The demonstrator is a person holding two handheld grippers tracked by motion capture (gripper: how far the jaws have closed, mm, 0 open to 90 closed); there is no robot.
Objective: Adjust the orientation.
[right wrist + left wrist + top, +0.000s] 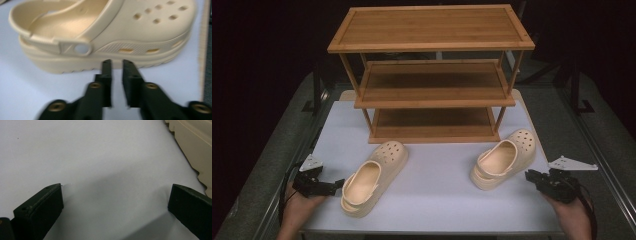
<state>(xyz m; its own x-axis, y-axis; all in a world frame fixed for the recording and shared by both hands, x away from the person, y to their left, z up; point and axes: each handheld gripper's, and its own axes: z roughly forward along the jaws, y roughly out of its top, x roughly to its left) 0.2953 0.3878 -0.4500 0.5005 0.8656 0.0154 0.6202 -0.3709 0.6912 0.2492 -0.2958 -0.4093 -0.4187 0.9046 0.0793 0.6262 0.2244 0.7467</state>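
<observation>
Two cream clogs lie on the white table top (pixel 437 200). The left clog (pixel 374 177) points its toe toward the rack; its ribbed sole edge (pixel 197 142) shows in the left gripper view. My left gripper (pixel 337 185) sits just left of its heel, its jaws wide apart over bare table (pixel 115 192). The right clog (pixel 503 159) lies side-on in the right gripper view (pixel 112 32), heel strap to the left. My right gripper (pixel 529 175) hovers just short of its sole (pixel 116 62), jaws drawn nearly together with nothing between them.
A three-tier wooden shoe rack (pixel 432 30) stands at the back of the table, its shelves bare. The table's wooden edge (pixel 203 50) runs close past the right clog's toe. Dark grey floor surrounds the table on both sides.
</observation>
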